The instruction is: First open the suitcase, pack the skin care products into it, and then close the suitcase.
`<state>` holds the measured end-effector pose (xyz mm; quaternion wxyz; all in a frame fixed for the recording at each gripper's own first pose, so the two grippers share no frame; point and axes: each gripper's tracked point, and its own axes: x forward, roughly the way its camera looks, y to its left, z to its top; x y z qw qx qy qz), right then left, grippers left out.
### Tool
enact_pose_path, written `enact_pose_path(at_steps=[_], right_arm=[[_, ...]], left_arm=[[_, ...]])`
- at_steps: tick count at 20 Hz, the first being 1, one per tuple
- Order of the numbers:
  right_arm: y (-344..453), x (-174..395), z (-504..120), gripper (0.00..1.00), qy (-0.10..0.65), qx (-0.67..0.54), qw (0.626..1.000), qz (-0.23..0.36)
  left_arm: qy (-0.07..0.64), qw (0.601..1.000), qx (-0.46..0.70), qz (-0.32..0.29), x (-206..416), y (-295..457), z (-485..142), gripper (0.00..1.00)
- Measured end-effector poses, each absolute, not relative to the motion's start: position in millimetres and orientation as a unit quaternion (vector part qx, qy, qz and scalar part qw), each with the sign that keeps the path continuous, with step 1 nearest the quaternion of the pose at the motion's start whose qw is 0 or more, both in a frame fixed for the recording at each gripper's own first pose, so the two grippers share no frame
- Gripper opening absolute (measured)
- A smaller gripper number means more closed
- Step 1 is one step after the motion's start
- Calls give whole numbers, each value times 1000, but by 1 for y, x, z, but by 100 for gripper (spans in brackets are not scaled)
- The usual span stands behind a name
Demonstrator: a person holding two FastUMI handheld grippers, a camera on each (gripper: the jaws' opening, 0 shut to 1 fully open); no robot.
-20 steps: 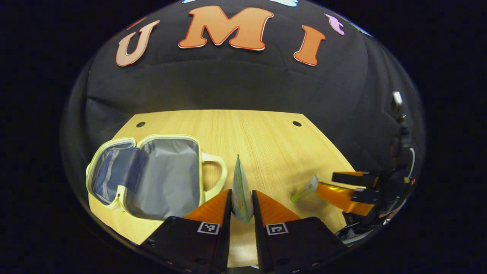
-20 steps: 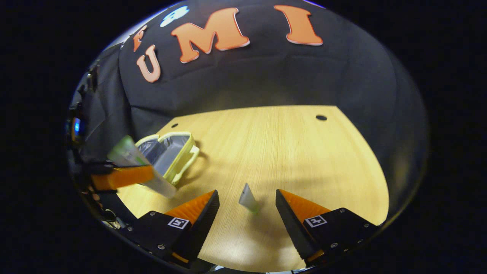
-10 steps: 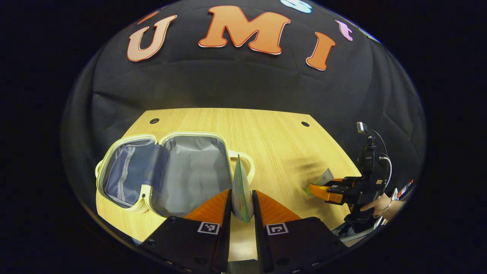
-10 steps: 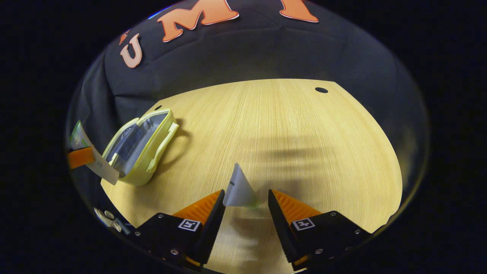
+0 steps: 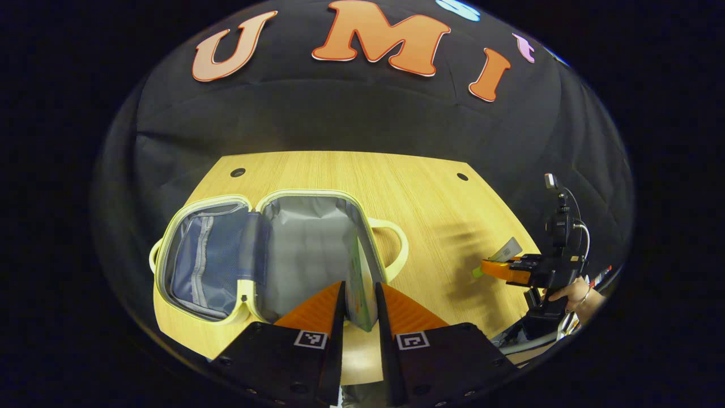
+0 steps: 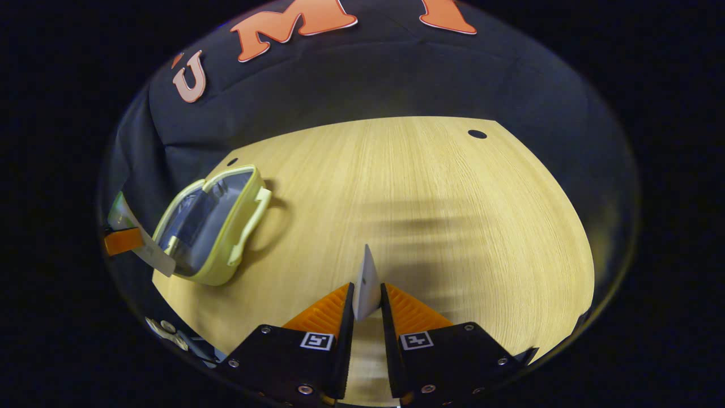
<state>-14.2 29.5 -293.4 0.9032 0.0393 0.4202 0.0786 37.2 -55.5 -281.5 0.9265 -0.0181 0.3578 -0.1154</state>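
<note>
No readable wording anywhere: the printing on the green tube (image 5: 360, 286) is too small and edge-on to make out, and the square black-and-white markers (image 5: 310, 339) on the finger mounts carry only a pattern, no letters or numbers.

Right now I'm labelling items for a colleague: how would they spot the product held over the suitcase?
Find the pale yellow suitcase lying open on the wooden table. At its near edge, the left hand-held gripper pinches a flat green sachet upright. The other product, a small white tube, is in the right hand-held gripper.
</note>
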Motion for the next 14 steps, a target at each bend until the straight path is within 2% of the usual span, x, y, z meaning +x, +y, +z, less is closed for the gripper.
enact_pose_path(at_steps=[8,14], right_arm=[[94,-25,-241,29,415,136,894,99],[111,-44,-237,29,427,147,888,82]], left_arm=[[508,841,-8,-186,79,0,-289,29],[607,775,10,-175,124,19,-344,30]])
